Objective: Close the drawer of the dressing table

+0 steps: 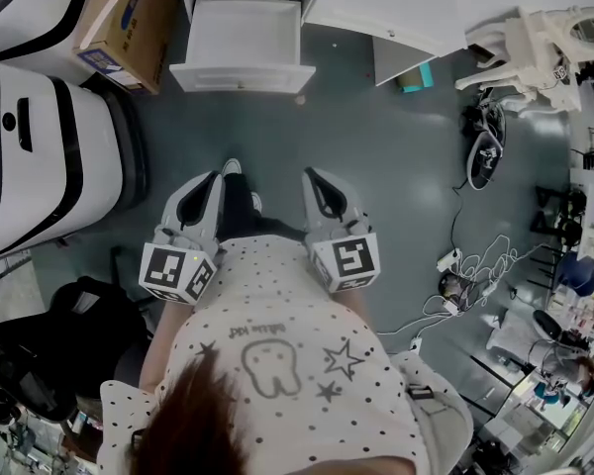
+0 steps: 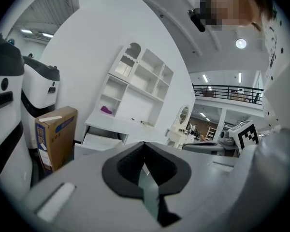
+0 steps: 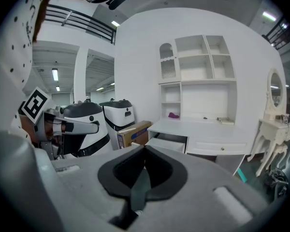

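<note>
The white dressing table point(image 1: 376, 3) stands at the far side of the floor, its left drawer point(image 1: 240, 43) pulled out and empty. My left gripper point(image 1: 218, 176) and right gripper point(image 1: 309, 174) are held side by side before the person's body, well short of the drawer, both pointing toward it. Each is shut with nothing between its jaws. In the left gripper view the left gripper point(image 2: 144, 145) sits below the open drawer point(image 2: 99, 141). From the right gripper view, the right gripper point(image 3: 145, 150) lies under the drawer point(image 3: 166, 144) and tabletop point(image 3: 208, 129).
A cardboard box point(image 1: 129, 18) stands left of the drawer, with large white machines point(image 1: 40, 156) beside it. A black chair point(image 1: 69, 334) is at the near left. Cables and a power strip point(image 1: 465, 265) lie on the floor at right, near a white ornate stand point(image 1: 535, 47).
</note>
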Available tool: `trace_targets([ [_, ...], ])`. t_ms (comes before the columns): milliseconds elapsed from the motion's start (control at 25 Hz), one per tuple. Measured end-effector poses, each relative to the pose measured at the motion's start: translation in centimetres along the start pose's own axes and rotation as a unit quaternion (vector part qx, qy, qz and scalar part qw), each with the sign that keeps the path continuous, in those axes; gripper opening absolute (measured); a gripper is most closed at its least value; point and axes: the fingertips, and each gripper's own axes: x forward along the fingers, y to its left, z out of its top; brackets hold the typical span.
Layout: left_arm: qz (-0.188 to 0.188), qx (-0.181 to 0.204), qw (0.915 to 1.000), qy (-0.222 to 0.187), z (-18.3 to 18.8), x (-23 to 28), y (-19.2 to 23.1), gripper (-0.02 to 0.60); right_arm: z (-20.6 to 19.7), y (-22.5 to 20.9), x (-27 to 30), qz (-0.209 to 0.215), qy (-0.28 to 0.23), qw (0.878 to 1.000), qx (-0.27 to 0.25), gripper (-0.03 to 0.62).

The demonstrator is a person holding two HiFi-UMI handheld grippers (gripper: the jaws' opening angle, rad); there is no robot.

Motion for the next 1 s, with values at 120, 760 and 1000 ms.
trace_targets([
  [120,-0.010,0.005,0.9999,-0.007,1.0,1.2,0.9,-0.002,0.6,-0.1,1.6,0.000,0.002,1.000,-0.006,0.002],
  [760,-0.060,0.022,0.9979,-0.005,7.4,7.7,7.0,0.000,6.1,-1.8,9.6,-0.053,-0.003,0.999,0.002,0.002],
  [1000,-0.057,-0.007,0.9983,0.004,7.3,8.1,9.6,0.000,5.4,-1.0,11.4,-0.054,0.005,0.998,0.013,0.002],
])
